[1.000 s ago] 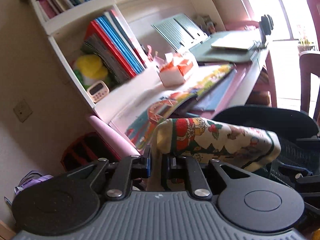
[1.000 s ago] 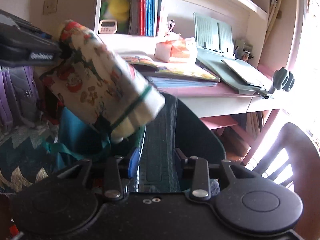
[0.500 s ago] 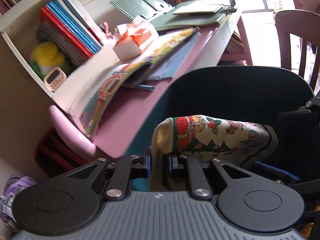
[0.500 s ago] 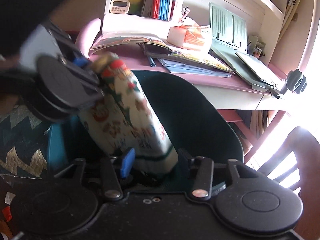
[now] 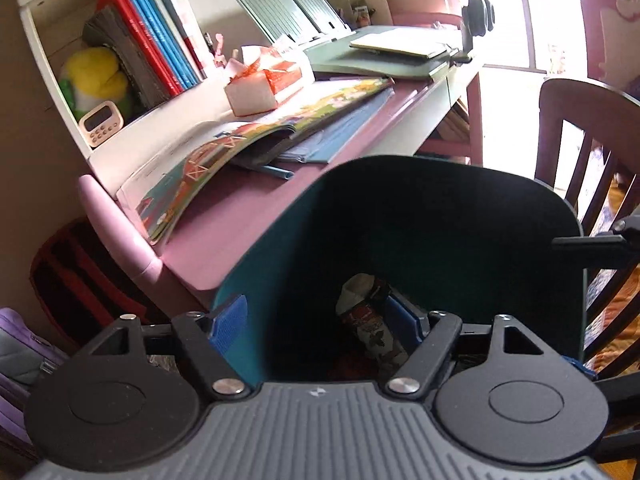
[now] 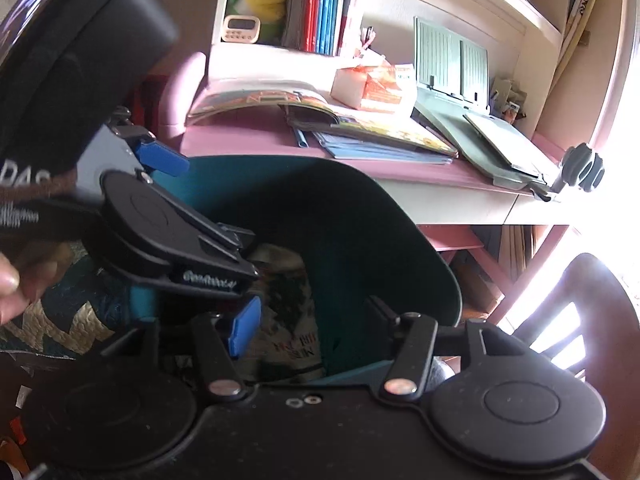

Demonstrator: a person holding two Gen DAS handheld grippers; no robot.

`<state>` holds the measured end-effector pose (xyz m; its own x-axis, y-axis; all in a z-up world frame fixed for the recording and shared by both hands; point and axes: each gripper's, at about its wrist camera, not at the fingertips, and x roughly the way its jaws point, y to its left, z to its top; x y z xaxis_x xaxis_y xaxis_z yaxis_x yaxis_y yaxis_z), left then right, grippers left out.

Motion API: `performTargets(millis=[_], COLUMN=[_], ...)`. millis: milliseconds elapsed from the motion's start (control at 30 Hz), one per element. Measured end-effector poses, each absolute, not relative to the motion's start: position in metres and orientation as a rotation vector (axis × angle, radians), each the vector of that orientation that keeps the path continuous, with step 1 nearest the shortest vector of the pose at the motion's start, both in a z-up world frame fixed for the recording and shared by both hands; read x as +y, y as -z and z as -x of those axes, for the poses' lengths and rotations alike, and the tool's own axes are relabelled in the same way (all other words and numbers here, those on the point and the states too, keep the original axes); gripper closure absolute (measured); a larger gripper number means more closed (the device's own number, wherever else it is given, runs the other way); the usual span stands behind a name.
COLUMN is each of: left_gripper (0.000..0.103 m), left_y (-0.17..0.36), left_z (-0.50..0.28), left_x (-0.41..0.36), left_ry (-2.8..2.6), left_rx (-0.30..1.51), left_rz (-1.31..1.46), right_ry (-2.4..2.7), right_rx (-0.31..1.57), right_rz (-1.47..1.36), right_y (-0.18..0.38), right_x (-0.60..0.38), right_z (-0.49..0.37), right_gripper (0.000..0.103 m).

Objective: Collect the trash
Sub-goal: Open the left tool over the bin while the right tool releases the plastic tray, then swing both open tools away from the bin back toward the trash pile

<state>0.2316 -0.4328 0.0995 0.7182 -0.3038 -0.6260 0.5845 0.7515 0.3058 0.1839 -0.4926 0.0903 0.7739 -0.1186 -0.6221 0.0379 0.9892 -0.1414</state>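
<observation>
A dark teal bin (image 5: 440,208) stands below both grippers, in front of the pink desk. The printed paper wrapper (image 5: 368,320) lies loose inside it, close to the right-hand blue pad. My left gripper (image 5: 316,320) hangs over the bin's mouth; its jaws are opening and nothing is pressed between them. In the right wrist view the wrapper (image 6: 288,320) stands in the bin (image 6: 360,208) between the fingers of my right gripper (image 6: 312,320). Its jaws are opening too, and no pad presses on the wrapper. The left gripper (image 6: 204,200) shows at upper left there.
On the pink desk (image 5: 240,216) lie an open picture book (image 5: 248,140), blue folders, an orange-and-white box (image 5: 264,84) and a green book stand. A wooden chair (image 5: 580,144) stands at right. A purple bag (image 5: 20,356) sits low left. A person's hand (image 6: 8,284) shows at the left edge.
The left jaws sprang apart and let go of the wrapper, which dropped into the bin. The left gripper dipped toward the bin. The right jaws widened.
</observation>
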Motion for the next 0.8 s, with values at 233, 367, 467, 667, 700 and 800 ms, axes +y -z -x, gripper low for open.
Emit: performTargets(millis=[233,367,467,667,700,800], left_gripper=[0.027,0.027,0.026,0.023,0.023,0.023], left_y=[-0.128,-0.142,-0.151,-0.160,-0.161,-0.160], left_z=[-0.215,-0.201,-0.190,-0.168,-0.165,-0.155], left_x=[-0.396,-0.368,-0.345,-0.291,-0.282,-0.248], left_ry=[0.520,0.521,0.520,0.495,0.489,0.466], left_rx=[0.571,0.563,0.550,0.535,0.537,0.545], left_rz=[-0.446,-0.413,-0.402,-0.369,-0.361,-0.338], right_ry=[0.048,0.015,-0.017,-0.090,-0.105,-0.162], right_rx=[0.627,0.583,0.553,0.510,0.503,0.486], right_rz=[0.106,0.088,0.077,0.069,0.071,0.068], right_y=[-0.114,-0.129,-0.140,-0.156,-0.157,-0.159], right_x=[-0.482,-0.471,-0.460,-0.427,-0.421,-0.399], right_z=[-0.161,-0.146,-0.136,-0.121,-0.118,-0.113], right_gripper=[0.045,0.044,0.044,0.044,0.044,0.044])
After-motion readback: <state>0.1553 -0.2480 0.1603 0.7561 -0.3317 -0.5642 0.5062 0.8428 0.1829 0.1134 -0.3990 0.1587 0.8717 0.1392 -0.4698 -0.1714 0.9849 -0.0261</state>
